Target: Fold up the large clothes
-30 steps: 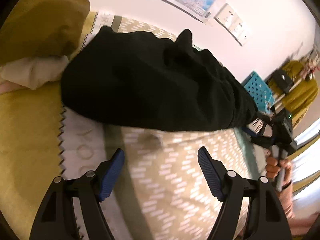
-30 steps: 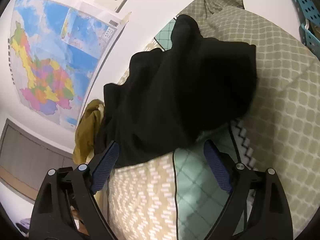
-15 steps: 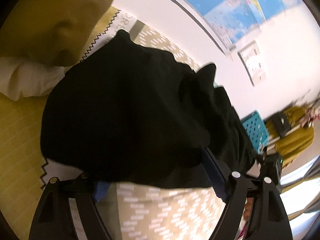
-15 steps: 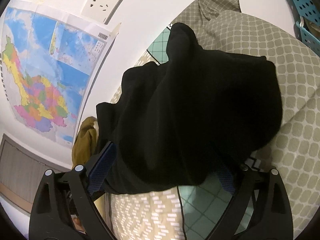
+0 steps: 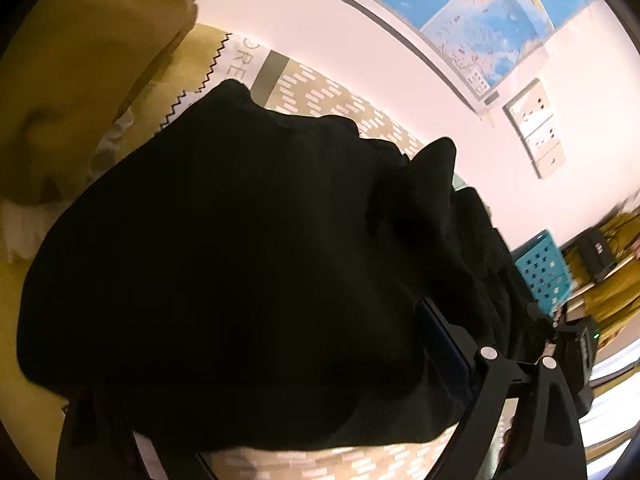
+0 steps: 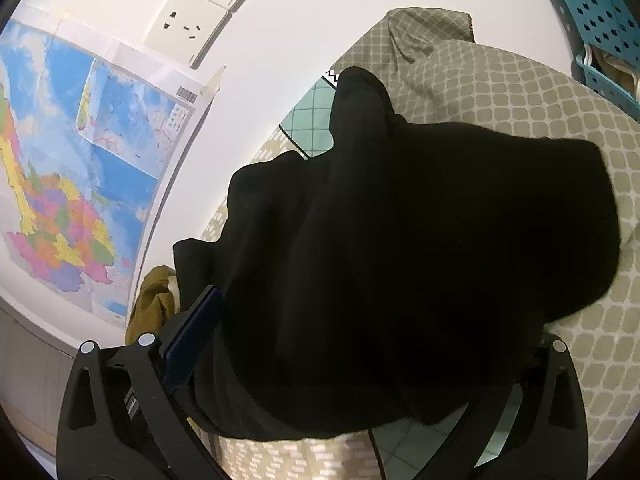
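Observation:
A large black garment (image 5: 240, 260) lies bunched on the beige patterned bed cover (image 5: 320, 460). My left gripper (image 5: 272, 372) straddles its near edge with the jaws opening. The blue right pad (image 5: 444, 344) shows beside the cloth and the left finger is buried under it. In the right wrist view the same garment (image 6: 420, 240) fills the gap of my right gripper (image 6: 364, 348), whose jaws are also opening. Its blue left pad (image 6: 192, 336) stands beside the cloth, and the cloth hides the right one. The pads do not squeeze the cloth in either view.
Mustard and white cloth (image 5: 80, 60) is heaped at the left of the bed. A honeycomb-patterned pillow (image 6: 520, 92) lies behind the garment. A blue perforated basket (image 5: 540, 272) stands past the bed's end. A map (image 6: 60, 180) and sockets (image 6: 192, 20) are on the wall.
Both grippers have pushed forward from the bare cover onto the black garment, so its edge now lies between the jaws. Both pairs of jaws have spread wider.

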A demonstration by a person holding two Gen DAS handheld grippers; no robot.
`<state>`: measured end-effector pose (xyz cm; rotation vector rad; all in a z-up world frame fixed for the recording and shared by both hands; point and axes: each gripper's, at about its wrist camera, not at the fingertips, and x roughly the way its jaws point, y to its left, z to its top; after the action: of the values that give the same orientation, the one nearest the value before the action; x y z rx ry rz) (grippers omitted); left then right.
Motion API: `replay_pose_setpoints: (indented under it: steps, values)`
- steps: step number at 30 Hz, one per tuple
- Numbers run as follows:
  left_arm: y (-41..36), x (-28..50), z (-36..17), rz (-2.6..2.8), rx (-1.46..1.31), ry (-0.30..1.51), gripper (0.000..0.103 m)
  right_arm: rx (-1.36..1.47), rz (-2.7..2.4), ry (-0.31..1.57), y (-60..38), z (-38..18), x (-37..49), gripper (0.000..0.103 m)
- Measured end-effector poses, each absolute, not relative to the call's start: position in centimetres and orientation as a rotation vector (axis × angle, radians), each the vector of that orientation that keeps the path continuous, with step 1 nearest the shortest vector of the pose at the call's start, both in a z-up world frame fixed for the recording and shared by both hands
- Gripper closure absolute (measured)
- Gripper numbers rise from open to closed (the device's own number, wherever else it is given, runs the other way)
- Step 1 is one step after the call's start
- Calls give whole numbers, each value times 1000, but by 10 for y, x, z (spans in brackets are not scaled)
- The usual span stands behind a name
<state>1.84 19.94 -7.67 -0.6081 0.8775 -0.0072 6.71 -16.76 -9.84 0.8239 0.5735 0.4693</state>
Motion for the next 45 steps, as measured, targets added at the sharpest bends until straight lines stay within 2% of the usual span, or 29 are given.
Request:
replay_pose_setpoints:
  steps: [6,8,11,13,14,16,21,24,27,30,32,33,36,38,40,43,45]
  values:
    - [190,25,-74,46,-545,893,14,784,474,566,-163,-95,71,6]
    - [188,26,-73,53,-529,898,14,767,464,565,-162,-95,71,13]
    - [186,27,-73,60,-512,905,14,769,467,562,-164,-97,72,16]
    - [186,28,-74,61,-510,907,14,768,465,562,-163,-97,73,15]
    - [186,28,-74,60,-509,907,14,768,476,559,-164,-98,74,9]
    - [186,29,-74,58,-501,907,14,754,472,563,-159,-96,76,4]
    - [187,30,-74,46,-509,909,13,730,444,560,-152,-94,78,4]
    - [187,31,-75,25,-519,907,8,728,448,562,-151,-94,79,4]
    - [185,32,-75,27,-509,911,7,714,435,563,-151,-94,78,14]
    - [186,33,-75,28,-522,913,7,713,434,570,-157,-96,78,33]
    - [191,32,-74,52,-544,906,16,724,444,578,-161,-98,78,43]
    - [193,31,-74,54,-555,904,17,733,449,579,-163,-99,78,44]
    - [198,32,-74,54,-571,905,25,742,458,582,-163,-99,78,43]
    - [202,32,-74,57,-592,901,31,780,508,574,-164,-100,80,23]
    - [205,31,-75,54,-610,893,33,741,537,589,-157,-94,84,13]
    - [206,33,-75,39,-605,897,30,721,509,589,-152,-92,85,14]
    - [205,35,-74,23,-610,902,23,713,489,589,-152,-92,85,23]
